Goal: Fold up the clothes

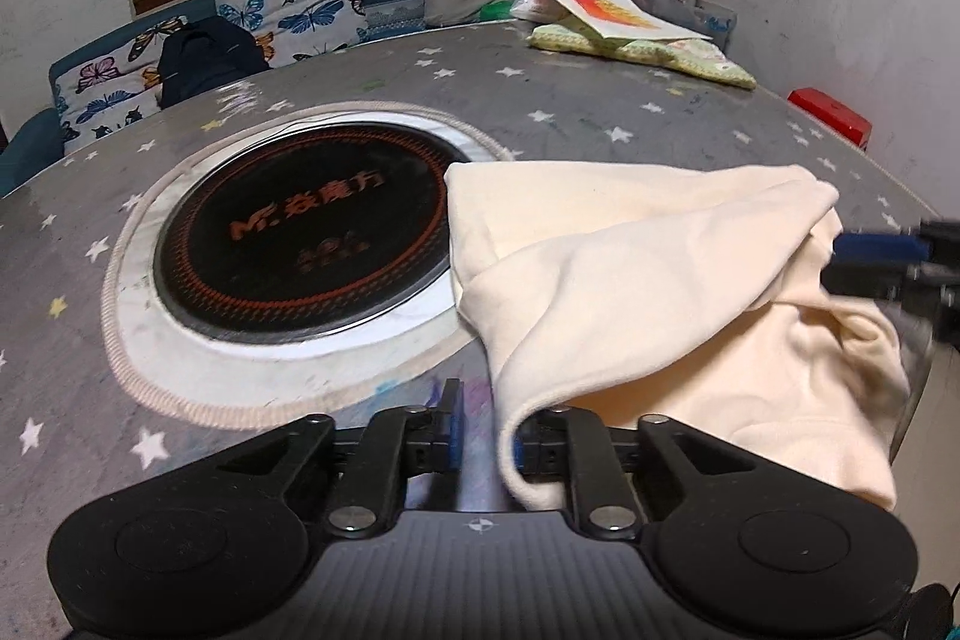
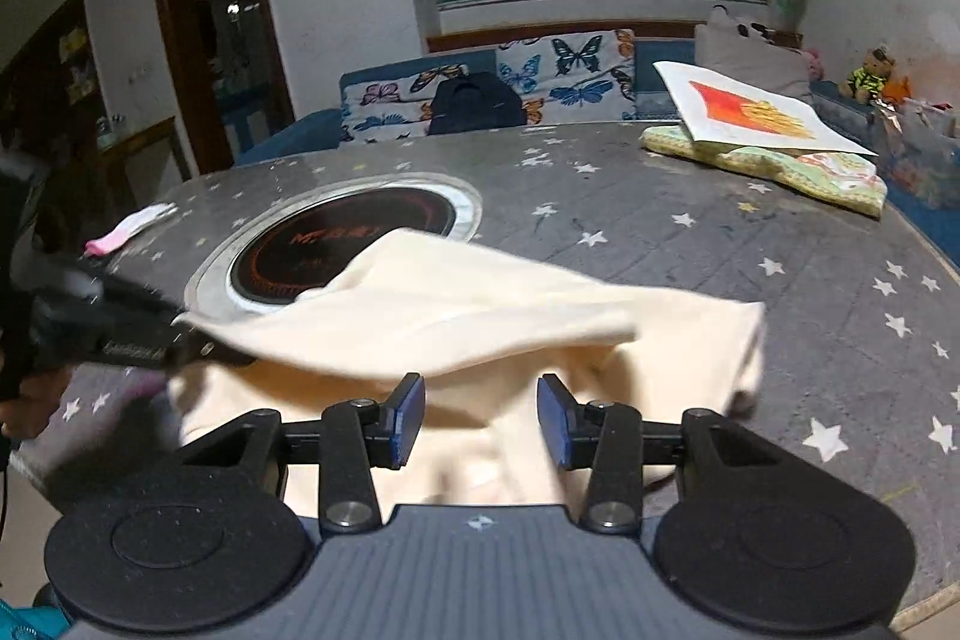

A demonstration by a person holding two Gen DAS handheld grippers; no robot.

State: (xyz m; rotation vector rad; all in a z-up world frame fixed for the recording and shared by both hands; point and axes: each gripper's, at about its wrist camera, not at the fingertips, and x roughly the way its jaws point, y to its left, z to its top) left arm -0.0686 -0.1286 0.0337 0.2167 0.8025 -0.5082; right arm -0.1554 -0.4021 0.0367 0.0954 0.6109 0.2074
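While cream garment drapes table, induction hob partly covered.

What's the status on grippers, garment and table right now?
Left gripper shut on cream garment edge. Right gripper open above it. Cloth overlaps the built-in cooktop; nothing blocking.

**Cream cloth on a star-strewn grey table**

The garment is plain pale cream. The table is grey with white stars and a few yellow ones. Its round cooktop is black with orange lettering and an orange dotted ring. Near the far edge, a folded cloth is light green, patterned, under a white card printed red and yellow. Gripper pads are blue.
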